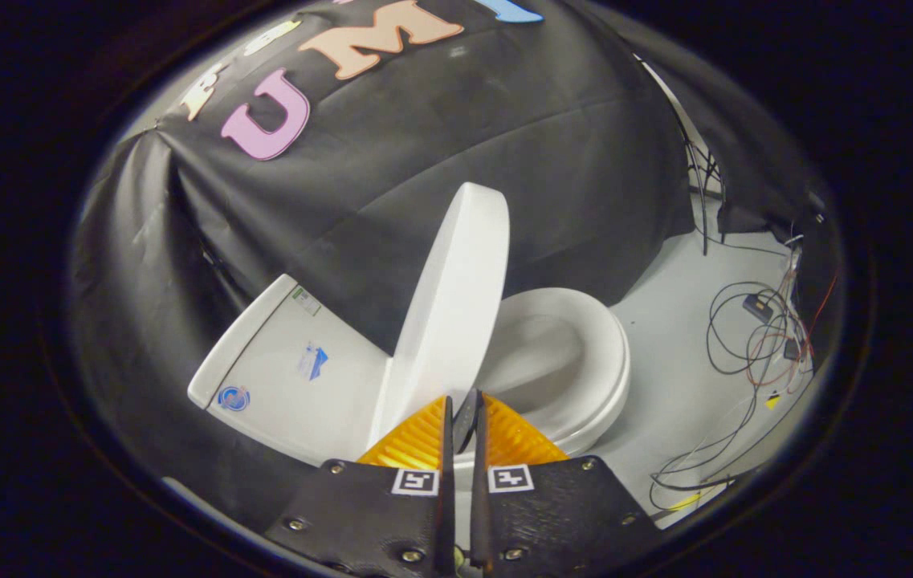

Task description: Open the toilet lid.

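Gripper view: your claw (pixel 462 417) is sitting nearly closed, the two fingers (pixel 424 437) leaving only a thin slit. Something dark and thin is showing in that slit at the tips, and I can't tell what it is or whether both fingers are pressing on it. So grip state: narrow gap, contact unclear.

The toilet lid (pixel 450 309) is standing raised just ahead of the fingertips, at 12 o'clock from them, tilting back toward the tank (pixel 279 373) at 10 o'clock. Its lower edge is coming down right at your fingertips. The seat (pixel 584 361) is lying flat over the bowl at 1 to 2 o'clock, uncovered.

My read is that the lid is at or close to fully open. It's leaning past vertical toward the tank, which is likely why it looks balanced there, though I can't confirm it's resting against anything.

The tank is carrying a round blue sticker (pixel 233 398), a small blue-and-white label (pixel 312 361) and a green-edged tag (pixel 306 301) near its top edge. All are too small to read.

Loose cables (pixel 749 337) are trailing on the floor (pixel 665 377) at 3 o'clock, well apart from the toilet.
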The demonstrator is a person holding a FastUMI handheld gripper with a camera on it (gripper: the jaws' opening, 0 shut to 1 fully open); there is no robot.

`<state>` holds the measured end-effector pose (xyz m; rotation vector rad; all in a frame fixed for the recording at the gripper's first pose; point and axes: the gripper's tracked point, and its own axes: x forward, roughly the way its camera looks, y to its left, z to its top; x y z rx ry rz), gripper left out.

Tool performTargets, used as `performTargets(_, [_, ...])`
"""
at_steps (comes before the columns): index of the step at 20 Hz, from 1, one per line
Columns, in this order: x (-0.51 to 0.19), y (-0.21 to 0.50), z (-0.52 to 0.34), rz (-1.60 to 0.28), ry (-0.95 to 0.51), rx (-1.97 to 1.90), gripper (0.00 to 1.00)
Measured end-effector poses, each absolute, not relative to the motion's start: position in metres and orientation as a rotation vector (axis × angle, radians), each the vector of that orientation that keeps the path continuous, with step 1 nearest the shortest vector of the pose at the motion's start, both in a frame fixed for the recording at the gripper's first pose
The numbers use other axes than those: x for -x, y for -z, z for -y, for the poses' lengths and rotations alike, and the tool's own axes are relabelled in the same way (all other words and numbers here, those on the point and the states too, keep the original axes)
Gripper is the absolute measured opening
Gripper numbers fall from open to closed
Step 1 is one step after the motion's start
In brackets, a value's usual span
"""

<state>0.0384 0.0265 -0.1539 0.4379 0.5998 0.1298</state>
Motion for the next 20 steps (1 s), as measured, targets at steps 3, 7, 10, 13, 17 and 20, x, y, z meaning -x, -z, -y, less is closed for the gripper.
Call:
performTargets(3, [-0.037,0.151,-0.029,-0.599,-0.119,-0.406,0.08])
performTargets(7, [-0.038,0.142,-0.036,-0.588,-0.122,-0.372,0.08])
performTargets(10, [-0.037,0.134,-0.041,-0.570,-0.129,-0.346,0.08])
performTargets(13, [-0.035,0.131,-0.051,-0.565,-0.131,-0.325,0.08])
performTargets(17, [-0.032,0.123,-0.060,-0.551,-0.146,-0.300,0.08])
performTargets(20, [-0.032,0.117,-0.065,-0.539,-0.156,-0.271,0.08])
